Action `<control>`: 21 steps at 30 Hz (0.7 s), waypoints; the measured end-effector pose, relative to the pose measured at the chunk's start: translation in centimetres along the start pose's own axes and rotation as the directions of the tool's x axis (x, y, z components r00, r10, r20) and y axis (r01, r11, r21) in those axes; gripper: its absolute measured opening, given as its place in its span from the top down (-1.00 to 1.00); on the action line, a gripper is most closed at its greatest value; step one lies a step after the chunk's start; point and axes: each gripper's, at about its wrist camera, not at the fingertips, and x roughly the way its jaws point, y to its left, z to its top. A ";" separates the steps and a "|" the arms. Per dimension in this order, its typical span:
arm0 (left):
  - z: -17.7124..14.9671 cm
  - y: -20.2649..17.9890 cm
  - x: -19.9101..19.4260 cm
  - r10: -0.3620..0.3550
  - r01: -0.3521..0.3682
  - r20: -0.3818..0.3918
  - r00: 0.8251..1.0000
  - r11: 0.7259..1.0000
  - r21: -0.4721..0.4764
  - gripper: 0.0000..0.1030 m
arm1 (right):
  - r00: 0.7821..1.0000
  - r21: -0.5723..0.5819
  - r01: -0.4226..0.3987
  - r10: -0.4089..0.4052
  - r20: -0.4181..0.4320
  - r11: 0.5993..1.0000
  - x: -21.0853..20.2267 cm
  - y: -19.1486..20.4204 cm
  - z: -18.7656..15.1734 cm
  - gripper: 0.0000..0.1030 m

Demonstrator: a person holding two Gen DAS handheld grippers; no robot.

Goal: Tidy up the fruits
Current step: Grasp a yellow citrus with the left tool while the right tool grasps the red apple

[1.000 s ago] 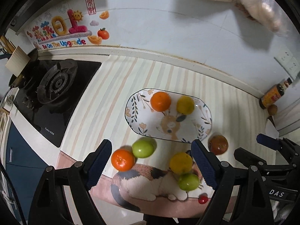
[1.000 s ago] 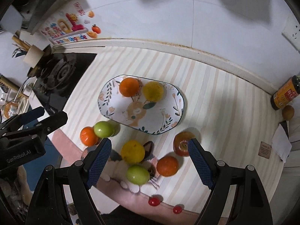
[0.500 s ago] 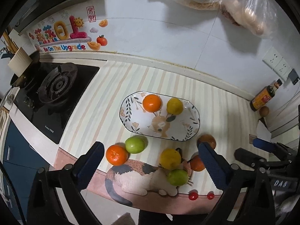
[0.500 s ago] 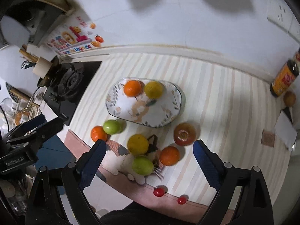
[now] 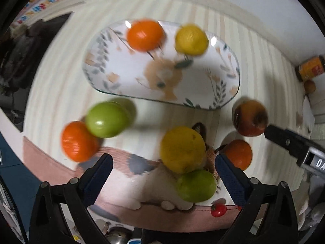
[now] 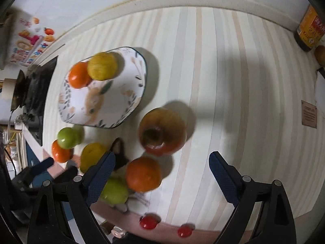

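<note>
A patterned oval plate (image 5: 130, 81) (image 6: 130, 93) holds an orange (image 5: 144, 35) and a yellow fruit (image 5: 191, 39). Loose on the counter in front of it lie a green fruit (image 5: 105, 122), an orange (image 5: 77, 141), a yellow fruit (image 5: 182, 149), a second green fruit (image 5: 196, 185), another orange (image 6: 143, 173) and a red apple (image 6: 162, 131). My left gripper (image 5: 162, 174) is open and empty above the yellow and green fruits. My right gripper (image 6: 161, 172) is open and empty, low over the orange and just short of the apple.
A black gas hob (image 5: 18, 61) is at the left. A dark sauce bottle (image 6: 309, 30) stands at the back right by the wall. Small red cherry tomatoes (image 6: 148, 222) lie near the front edge, on a cat-print mat (image 5: 132, 174).
Both grippers have dropped much closer to the counter. The right one has shifted toward the apple and orange. The fruits have not moved. The jaws stay open.
</note>
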 end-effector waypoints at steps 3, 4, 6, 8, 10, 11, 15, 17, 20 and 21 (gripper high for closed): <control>0.4 -0.9 2.3 0.009 -0.008 -0.052 0.999 0.999 0.036 -0.97 | 1.000 -0.014 0.015 -0.015 -0.025 1.000 1.6 0.3 0.9 -0.77; 0.5 -1.1 3.0 -0.005 0.007 -0.069 0.998 0.999 0.042 -0.93 | 0.999 -0.013 0.018 -0.018 -0.030 1.000 2.0 0.3 1.1 -0.70; 0.6 -1.4 4.1 -0.004 0.008 -0.091 0.996 0.999 0.046 -0.62 | 0.999 -0.014 0.017 -0.018 -0.047 1.000 3.0 0.4 1.6 -0.58; 0.6 -1.5 4.8 -0.037 0.041 -0.099 0.994 0.998 0.041 -0.30 | 0.998 -0.023 0.026 -0.027 -0.057 0.999 3.8 0.7 2.0 -0.41; 0.5 -1.3 4.7 -0.063 0.065 -0.094 0.994 0.998 0.019 -0.19 | 0.998 -0.035 0.018 -0.020 -0.058 0.999 4.0 0.9 2.1 -0.33; 0.5 -1.3 4.6 -0.046 0.048 -0.090 0.995 0.999 0.025 -0.19 | 0.997 -0.046 0.032 -0.035 -0.066 0.998 4.0 1.1 2.0 -0.32; -0.2 -0.4 4.1 -0.004 0.006 -0.069 0.998 0.999 0.032 -0.19 | 0.994 -0.069 0.039 -0.046 -0.100 0.997 3.7 0.7 0.7 -0.32; -0.4 0.3 4.1 -0.015 0.016 -0.061 0.998 1.000 0.014 -0.19 | 0.991 -0.062 0.017 -0.025 -0.130 0.998 4.2 0.2 0.3 -0.34; -0.5 0.7 4.0 -0.016 0.016 -0.056 0.998 1.000 0.002 -0.19 | 0.992 -0.035 -0.011 0.006 -0.128 0.999 4.8 -0.1 0.3 -0.35; -0.6 0.7 3.9 -0.013 0.013 -0.053 0.999 1.000 0.001 -0.19 | 0.992 -0.039 -0.003 -0.002 -0.125 0.999 4.9 0.0 0.3 -0.35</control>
